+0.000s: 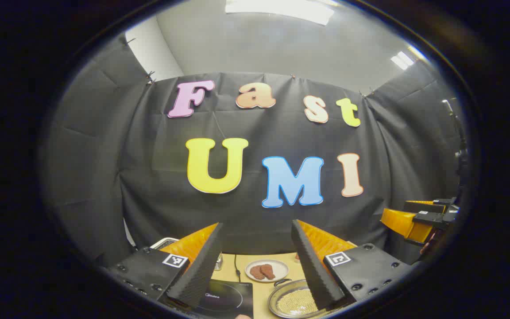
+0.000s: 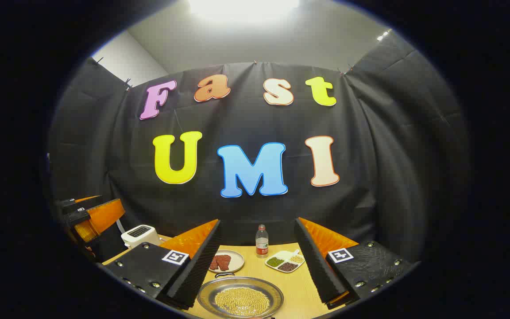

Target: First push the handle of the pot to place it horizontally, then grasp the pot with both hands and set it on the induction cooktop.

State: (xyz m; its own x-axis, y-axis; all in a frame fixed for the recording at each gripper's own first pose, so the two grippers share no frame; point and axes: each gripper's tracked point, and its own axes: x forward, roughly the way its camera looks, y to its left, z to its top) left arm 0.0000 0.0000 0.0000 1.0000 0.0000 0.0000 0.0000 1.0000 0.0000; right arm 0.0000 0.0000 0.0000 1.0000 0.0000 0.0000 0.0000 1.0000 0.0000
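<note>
A shallow metal pot full of small yellow beans sits on the wooden table, low in the right gripper view. Its dark loop handle points to the far side. My right gripper is open, held above and in front of the pot, touching nothing. In the left gripper view the pot lies low to the right, handle at its far rim, with the black induction cooktop to its left. My left gripper is open too, holding nothing.
A plate of brown meat lies behind the pot, beside a small bottle and a divided dish of beans. A white toaster stands at the back left. Each view catches the other gripper at its edge.
</note>
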